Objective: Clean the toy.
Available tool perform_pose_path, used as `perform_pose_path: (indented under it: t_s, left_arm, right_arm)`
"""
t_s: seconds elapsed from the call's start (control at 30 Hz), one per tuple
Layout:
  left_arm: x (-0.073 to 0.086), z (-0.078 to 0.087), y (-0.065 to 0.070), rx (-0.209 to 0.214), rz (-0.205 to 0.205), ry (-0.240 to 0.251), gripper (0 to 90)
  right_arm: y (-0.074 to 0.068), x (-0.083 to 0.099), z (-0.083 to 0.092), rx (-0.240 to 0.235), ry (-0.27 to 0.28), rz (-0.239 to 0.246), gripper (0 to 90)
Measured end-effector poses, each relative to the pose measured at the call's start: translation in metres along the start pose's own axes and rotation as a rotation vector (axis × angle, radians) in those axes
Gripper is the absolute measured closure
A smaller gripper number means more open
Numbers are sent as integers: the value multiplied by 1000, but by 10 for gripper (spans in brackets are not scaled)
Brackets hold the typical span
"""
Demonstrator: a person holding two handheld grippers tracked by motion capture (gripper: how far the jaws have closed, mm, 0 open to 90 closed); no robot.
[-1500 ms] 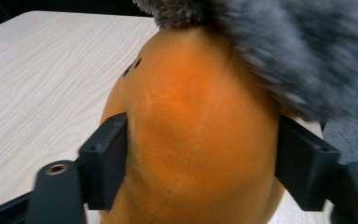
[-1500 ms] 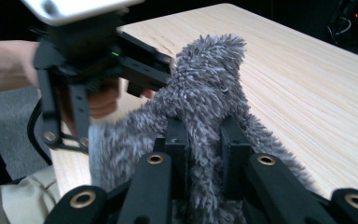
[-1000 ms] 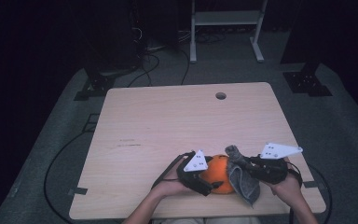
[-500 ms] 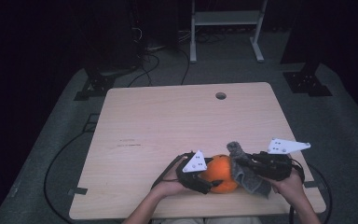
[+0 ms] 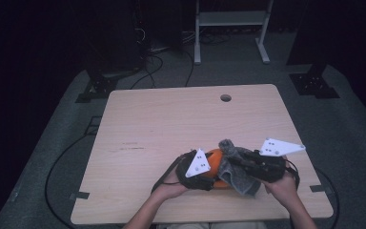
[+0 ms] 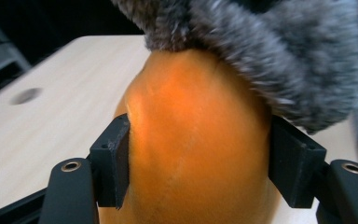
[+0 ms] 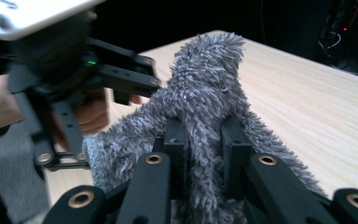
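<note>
near the table's front edge, left tongs (image 6: 198, 154) grasping orange ball (image 6: 196, 140), right tongs (image 7: 205, 140) clenched on grey cloth (image 7: 205, 88)

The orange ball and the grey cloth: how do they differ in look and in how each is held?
The orange ball is smooth, round and firm; the grey cloth is shaggy and limp. The ball sits between the left gripper fingers, which have just been closing on its sides; the cloth is pinched in a bunch by the shut right gripper. The cloth drapes over the ball's top. Both are held near the table's near edge.
</note>
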State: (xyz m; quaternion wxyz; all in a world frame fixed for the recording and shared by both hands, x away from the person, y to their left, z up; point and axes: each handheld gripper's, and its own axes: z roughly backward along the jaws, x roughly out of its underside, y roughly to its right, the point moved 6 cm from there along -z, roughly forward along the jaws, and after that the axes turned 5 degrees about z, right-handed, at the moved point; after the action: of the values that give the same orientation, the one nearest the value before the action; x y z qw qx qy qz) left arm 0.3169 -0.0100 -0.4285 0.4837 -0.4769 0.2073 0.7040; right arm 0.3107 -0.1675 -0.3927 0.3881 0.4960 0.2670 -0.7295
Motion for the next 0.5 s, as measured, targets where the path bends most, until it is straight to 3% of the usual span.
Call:
perform_pose_path:
  t_s: [0.03,0.1,0.13,0.17,0.23,0.27,0.3,0.33,0.37,0.4,0.43,0.5]
  left_arm:
    - [0,0,0,0,0,0,321]
    - [9,-2,-8,-81,-21,-64,321]
    - [19,-6,-10,-91,-16,-107,319]
    - [25,-8,-10,-63,4,-120,309]
    - [27,-7,-11,-19,26,-113,274]
    - [24,-2,-10,68,30,-123,235]
    - [24,-2,-10,68,30,-123,222]
    - [22,5,-10,162,37,-100,212]
    - [21,10,-12,190,50,-73,213]
    - [19,13,-16,186,73,-41,213]
    - [19,13,-16,186,73,-41,213]
    - [16,16,-23,174,136,21,216]
  right_arm:
    - [0,0,0,0,0,0,751]
    - [8,2,-19,8,1,-58,751]
    - [11,6,-30,12,-12,-74,753]
    - [14,14,-42,18,-47,-82,754]
    - [14,23,-52,-9,-58,-98,755]
    - [14,26,-49,-30,-58,-98,755]
    - [14,26,-49,-30,-58,-98,755]
    - [12,31,-43,-41,-90,-64,751]
    - [11,35,-41,-52,-98,-57,751]
    - [10,41,-37,-65,-104,-53,751]
    - [10,41,-37,-65,-104,-53,751]
    - [11,47,-31,-75,-116,-52,751]
